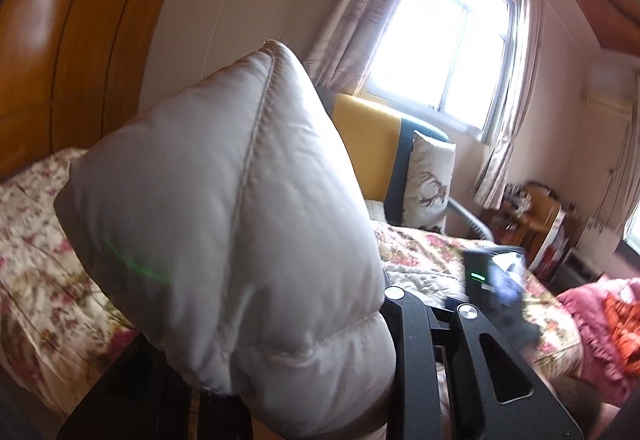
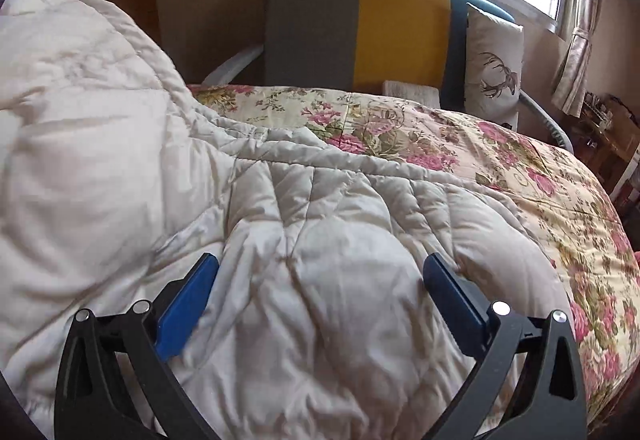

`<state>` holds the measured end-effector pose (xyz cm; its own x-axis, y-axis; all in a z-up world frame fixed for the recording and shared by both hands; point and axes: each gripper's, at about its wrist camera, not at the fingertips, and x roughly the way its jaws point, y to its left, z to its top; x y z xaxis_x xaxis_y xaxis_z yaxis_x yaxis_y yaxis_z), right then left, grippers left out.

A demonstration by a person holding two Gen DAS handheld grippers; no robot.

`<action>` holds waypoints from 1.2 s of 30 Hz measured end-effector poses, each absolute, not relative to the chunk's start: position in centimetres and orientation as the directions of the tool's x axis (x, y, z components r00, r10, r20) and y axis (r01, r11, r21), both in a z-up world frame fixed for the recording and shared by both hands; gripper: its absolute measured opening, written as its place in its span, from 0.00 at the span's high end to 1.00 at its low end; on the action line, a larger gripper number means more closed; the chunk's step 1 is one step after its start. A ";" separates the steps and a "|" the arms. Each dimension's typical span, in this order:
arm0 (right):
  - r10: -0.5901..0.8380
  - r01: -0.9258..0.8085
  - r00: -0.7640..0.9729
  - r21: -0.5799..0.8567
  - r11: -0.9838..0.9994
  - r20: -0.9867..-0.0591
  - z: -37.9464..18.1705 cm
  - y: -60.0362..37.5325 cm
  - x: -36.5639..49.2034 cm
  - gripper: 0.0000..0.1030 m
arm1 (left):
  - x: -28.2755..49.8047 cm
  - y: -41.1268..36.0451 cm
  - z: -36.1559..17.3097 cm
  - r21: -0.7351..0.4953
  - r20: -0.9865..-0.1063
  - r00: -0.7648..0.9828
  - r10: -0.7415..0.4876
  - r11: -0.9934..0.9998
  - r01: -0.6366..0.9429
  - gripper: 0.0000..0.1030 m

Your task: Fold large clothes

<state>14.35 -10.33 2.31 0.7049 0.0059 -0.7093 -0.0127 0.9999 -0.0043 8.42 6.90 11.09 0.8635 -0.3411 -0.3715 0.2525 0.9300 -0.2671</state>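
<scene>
A cream quilted padded garment (image 2: 304, 240) lies spread over the floral bedspread (image 2: 500, 167). In the left wrist view a corner of that garment (image 1: 224, 207) stands up in front of the camera, lifted off the bed. My left gripper (image 1: 256, 344) is shut on it, with its fingertips buried under the fabric. My right gripper (image 2: 320, 280) hangs low over the flat part of the garment. It is wide open, and a bulge of fabric sits between its blue pads (image 2: 188, 304) without being pinched.
A grey, yellow and teal armchair (image 2: 360, 27) with a deer cushion (image 2: 496, 67) stands behind the bed under the window (image 1: 440, 35). A wooden wardrobe (image 1: 60, 39) is at the left. Pink bedding (image 1: 600, 324) and cluttered shelves (image 1: 532, 211) are at the right.
</scene>
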 end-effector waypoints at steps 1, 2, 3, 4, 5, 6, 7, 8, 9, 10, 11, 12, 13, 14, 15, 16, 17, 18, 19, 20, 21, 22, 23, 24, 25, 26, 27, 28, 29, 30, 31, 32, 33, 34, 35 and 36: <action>0.009 -0.026 0.702 -0.014 1.000 -0.712 1.9 -9.8 13.6 0.02 | 8.4 6.5 11.3 -0.253 -0.377 0.863 -0.335 0.934 0.252 0.75; 0.011 -0.047 0.692 -0.031 0.998 -0.722 1.2 -9.0 13.4 0.02 | 8.5 6.0 11.4 -0.247 -0.379 0.863 -0.334 0.935 0.254 0.75; 0.001 -0.057 0.692 -0.054 0.997 -0.722 0.2 -8.4 13.3 0.02 | 8.5 5.6 11.4 -0.241 -0.382 0.860 -0.338 0.935 0.260 0.75; -0.011 -0.058 0.712 -0.074 0.996 -0.702 -0.5 -7.9 13.2 0.02 | 8.6 4.8 11.4 -0.235 -0.401 0.847 -0.349 0.933 0.273 0.75; -0.015 -0.061 0.732 -0.087 0.994 -0.681 -0.9 -7.7 13.1 0.02 | 8.6 4.2 11.2 -0.220 -0.416 0.840 -0.349 0.934 0.280 0.75; -0.013 -0.062 0.744 -0.088 0.994 -0.668 -1.0 -7.6 13.0 0.02 | 8.5 3.4 11.2 -0.196 -0.422 0.839 -0.343 0.938 0.285 0.75; -0.003 -0.066 0.745 -0.077 0.995 -0.667 -1.1 -7.8 13.0 0.02 | 8.3 2.4 11.2 -0.157 -0.421 0.842 -0.337 0.941 0.299 0.75; 0.010 -0.070 0.740 -0.062 0.996 -0.673 -1.0 -8.1 13.0 0.02 | 8.1 1.8 11.2 -0.122 -0.420 0.844 -0.333 0.943 0.311 0.74; 0.029 -0.081 0.732 -0.045 0.996 -0.681 -0.8 -8.5 13.2 0.02 | 8.0 0.8 11.3 -0.087 -0.417 0.848 -0.328 0.943 0.322 0.73; 0.053 -0.096 0.723 -0.023 0.995 -0.689 -0.3 -9.2 13.0 0.02 | 7.8 0.0 11.4 -0.050 -0.413 0.852 -0.321 0.943 0.330 0.73; 0.067 -0.098 0.718 -0.005 0.995 -0.692 0.3 -10.0 12.6 0.02 | 7.6 -0.8 11.5 -0.026 -0.410 0.854 -0.321 0.940 0.341 0.72; 0.069 -0.084 0.727 0.012 0.996 -0.683 1.0 -11.0 11.9 0.02 | 7.5 -1.3 11.6 -0.007 -0.407 0.855 -0.323 0.937 0.350 0.72; 0.070 -0.064 0.745 0.034 0.997 -0.664 1.7 -12.3 11.0 0.02 | 7.4 -1.9 11.7 0.018 -0.404 0.857 -0.320 0.934 0.357 0.71; 0.062 -0.039 0.757 0.050 0.998 -0.650 2.3 -13.7 10.3 0.02 | 7.4 -2.4 11.6 0.036 -0.402 0.859 -0.318 0.932 0.361 0.71; 0.038 -0.003 0.764 0.056 0.998 -0.644 2.8 -15.0 9.5 0.02 | 7.4 -3.0 11.6 0.052 -0.400 0.859 -0.319 0.928 0.369 0.71; 0.012 0.036 0.771 0.062 0.997 -0.637 3.2 -16.5 8.7 0.02 | 7.4 -3.7 11.5 0.066 -0.403 0.857 -0.322 0.924 0.378 0.70; -0.015 0.073 0.772 0.065 0.995 -0.636 3.4 -18.0 8.0 0.02 | 7.4 -4.2 11.4 0.079 -0.405 0.855 -0.323 0.920 0.385 0.69; -0.047 0.112 0.765 0.061 0.992 -0.642 3.5 -19.3 7.6 0.02 | 7.3 -4.8 11.3 0.094 -0.407 0.854 -0.324 0.915 0.392 0.69; -0.094 0.168 0.755 0.053 0.984 -0.649 3.5 -20.8 7.1 0.02 | 7.3 -5.5 11.1 0.113 -0.408 0.854 -0.324 0.910 0.399 0.69; -0.130 0.216 0.746 0.052 0.975 -0.653 3.3 -22.1 6.8 0.02 | 7.3 -6.1 10.9 0.134 -0.408 0.853 -0.325 0.903 0.409 0.69; -0.158 0.257 0.734 0.056 0.965 -0.660 3.0 -23.4 6.5 0.02 | 7.2 -6.4 10.8 0.151 -0.407 0.853 -0.328 0.896 0.417 0.69; -0.175 0.294 0.711 0.062 0.954 -0.682 2.2 -24.7 6.5 0.02 | 7.0 -6.9 10.7 0.172 -0.404 0.852 -0.332 0.888 0.427 0.69; -0.165 0.306 0.679 0.073 0.949 -0.715 1.3 -25.5 6.6 0.02 | 6.9 -7.4 10.2 0.194 -0.401 0.853 -0.335 0.879 0.436 0.69; -0.119 0.299 0.652 0.109 0.948 -0.748 0.5 -26.0 6.8 0.02 | 6.9 -8.0 9.9 0.216 -0.400 0.853 -0.336 0.870 0.444 0.69; -0.063 0.288 0.640 0.163 0.944 -0.766 -0.3 -26.5 7.1 0.02 | 6.7 -8.8 9.4 0.244 -0.401 0.851 -0.340 0.856 0.457 0.67; -0.032 0.286 0.640 0.199 0.937 -0.768 -0.8 -26.6 6.9 0.02 | 6.6 -9.5 9.0 0.266 -0.402 0.849 -0.344 0.843 0.467 0.66; -0.022 0.288 0.644 0.216 0.933 -0.764 -1.1 -26.6 6.9 0.02 | 6.6 -10.3 8.7 0.290 -0.405 0.848 -0.344 0.831 0.475 0.66; -0.017 0.285 0.653 0.224 0.932 -0.758 -1.2 -26.6 6.7 0.02 | 6.5 -11.2 8.1 0.318 -0.411 0.844 -0.346 0.813 0.488 0.66; -0.016 0.280 0.659 0.226 0.933 -0.752 -1.2 -26.6 6.4 0.02 | 6.5 -12.0 7.6 0.338 -0.418 0.840 -0.347 0.798 0.498 0.66; -0.015 0.276 0.663 0.225 0.934 -0.749 -1.3 -26.5 6.3 0.02 | 6.4 -12.7 7.2 0.355 -0.426 0.835 -0.347 0.785 0.508 0.66; -0.012 0.272 0.667 0.229 0.935 -0.745 -1.3 -26.5 6.1 0.02 | 6.4 -13.7 6.6 0.371 -0.438 0.828 -0.350 0.768 0.521 0.66; -0.004 0.267 0.672 0.237 0.934 -0.741 -1.3 -26.6 5.9 0.02 | 6.4 -14.4 6.1 0.382 -0.447 0.821 -0.355 0.754 0.534 0.66; 0.010 0.262 0.675 0.253 0.931 -0.737 -1.5 -26.7 5.6 0.02 | 6.4 -15.4 5.7 0.392 -0.454 0.816 -0.357 0.742 0.543 0.65; 0.040 0.255 0.677 0.286 0.924 -0.735 -1.7 -27.2 5.5 0.02 | 6.3 -16.2 5.2 0.410 -0.456 0.814 -0.360 0.727 0.551 0.64; 0.079 0.245 0.677 0.325 0.914 -0.732 -1.7 -27.7 5.3 0.02 | 5.9 -16.8 4.7 0.428 -0.453 0.814 -0.364 0.712 0.557 0.61; 0.115 0.228 0.678 0.357 0.906 -0.726 -1.7 -28.2 5.0 0.02 | 5.7 -17.2 4.2 0.448 -0.448 0.815 -0.369 0.696 0.561 0.59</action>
<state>4.99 -28.19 -1.71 0.6782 0.1155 -0.7257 0.2276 0.9060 0.3569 5.68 -17.24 4.23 0.8146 -0.3688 -0.4478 0.5613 0.6959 0.4479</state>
